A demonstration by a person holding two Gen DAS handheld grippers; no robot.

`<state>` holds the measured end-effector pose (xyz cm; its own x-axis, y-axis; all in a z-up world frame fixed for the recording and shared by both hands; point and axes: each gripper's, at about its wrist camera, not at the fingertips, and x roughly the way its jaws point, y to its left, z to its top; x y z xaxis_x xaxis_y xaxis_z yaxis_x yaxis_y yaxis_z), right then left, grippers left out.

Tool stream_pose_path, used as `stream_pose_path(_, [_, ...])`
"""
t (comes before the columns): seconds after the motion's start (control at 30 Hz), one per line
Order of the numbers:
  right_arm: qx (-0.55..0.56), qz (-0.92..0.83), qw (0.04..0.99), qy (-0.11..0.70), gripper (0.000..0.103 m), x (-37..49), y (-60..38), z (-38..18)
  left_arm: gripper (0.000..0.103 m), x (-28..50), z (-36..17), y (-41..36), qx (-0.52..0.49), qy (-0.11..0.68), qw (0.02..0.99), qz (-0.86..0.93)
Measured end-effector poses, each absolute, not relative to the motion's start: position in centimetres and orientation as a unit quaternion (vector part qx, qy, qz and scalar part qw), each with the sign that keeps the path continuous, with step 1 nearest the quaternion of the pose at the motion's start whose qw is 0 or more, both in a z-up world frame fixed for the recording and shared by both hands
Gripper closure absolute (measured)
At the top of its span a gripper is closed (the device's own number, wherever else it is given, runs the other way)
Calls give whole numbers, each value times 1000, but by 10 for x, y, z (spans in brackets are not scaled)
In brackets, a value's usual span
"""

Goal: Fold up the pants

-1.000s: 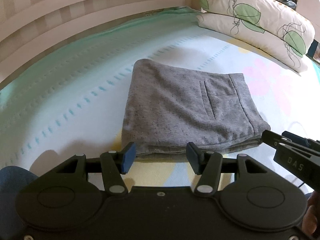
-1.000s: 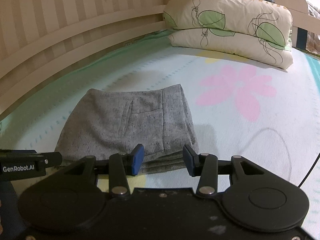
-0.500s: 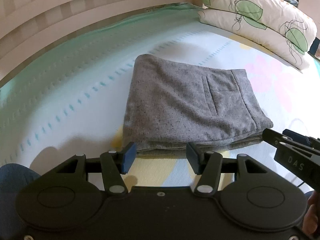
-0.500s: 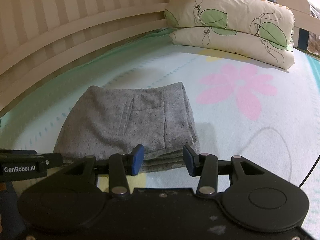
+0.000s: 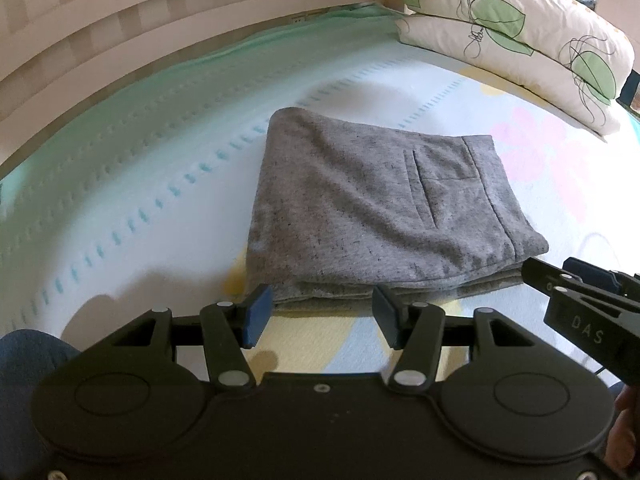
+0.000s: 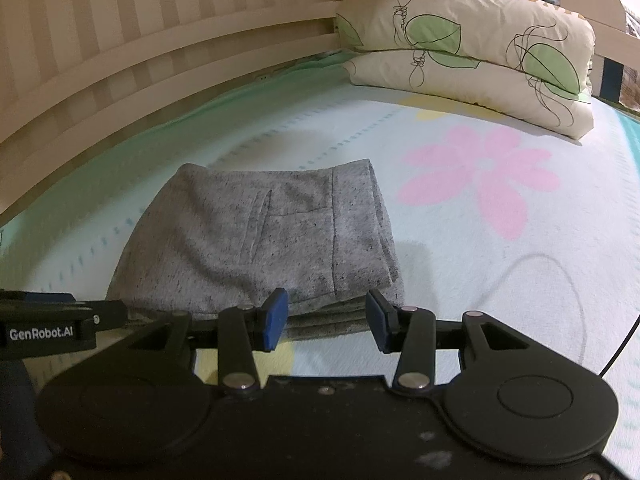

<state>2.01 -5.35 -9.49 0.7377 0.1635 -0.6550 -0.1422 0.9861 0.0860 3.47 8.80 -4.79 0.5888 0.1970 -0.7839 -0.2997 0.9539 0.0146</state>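
Observation:
Grey speckled pants (image 5: 372,204) lie folded into a compact stack on the bed sheet (image 5: 132,200), a back pocket facing up. My left gripper (image 5: 322,312) hovers just short of the stack's near edge, open, with nothing between its blue pads. In the right wrist view the same pants (image 6: 260,240) sit ahead and left, and my right gripper (image 6: 326,318) stands open in front of their near right corner, holding nothing. The right gripper's fingers (image 5: 576,284) also show at the right edge of the left wrist view, beside the stack's corner.
Two stacked pillows with green leaf prints (image 6: 468,52) rest at the far right. A slatted wooden bed rail (image 5: 160,20) runs along the far side. A pink flower print (image 6: 484,176) marks the sheet right of the pants. A thin dark cable (image 6: 624,344) trails at the right.
Both views have shifted very slightly, so the pants sit a touch lower in frame. The pants and both open grippers are otherwise as before.

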Motion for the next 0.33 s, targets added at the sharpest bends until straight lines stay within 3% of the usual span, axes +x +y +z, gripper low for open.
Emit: stream_pose_path(0.33, [14,82,930,357,57,21,-54,-96,42,37,-49,89,-56,436,888,137])
